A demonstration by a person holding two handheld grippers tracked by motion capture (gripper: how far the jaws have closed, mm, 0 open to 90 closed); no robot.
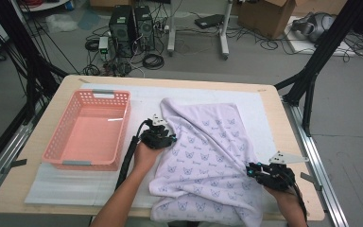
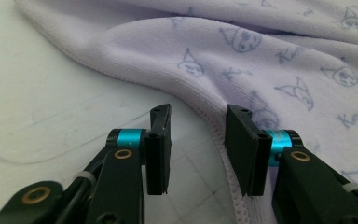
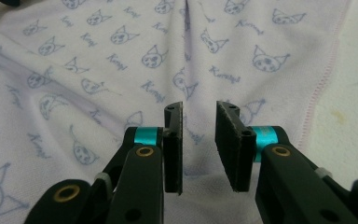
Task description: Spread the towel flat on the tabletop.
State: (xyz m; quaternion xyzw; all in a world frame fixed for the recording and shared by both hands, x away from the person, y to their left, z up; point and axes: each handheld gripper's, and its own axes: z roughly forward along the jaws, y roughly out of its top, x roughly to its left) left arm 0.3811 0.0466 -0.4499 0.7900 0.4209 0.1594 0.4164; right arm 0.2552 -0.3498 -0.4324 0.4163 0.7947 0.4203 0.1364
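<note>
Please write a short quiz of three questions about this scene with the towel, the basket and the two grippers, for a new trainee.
1. True or false: the pink plastic lattice basket holds a folded cloth.
2. Which edge of the lilac terry towel with blue cat-face print lies between the jaws of the left gripper? A) its stitched hem B) a printed label C) a loose thread
3. What lies below the right gripper, and do its pads press on anything?

Key:
1. False; the basket is empty.
2. A; the hem runs through the gap, and the pads stand apart from it.
3. The flat printed towel; the jaws stand apart with nothing pinched.
</note>
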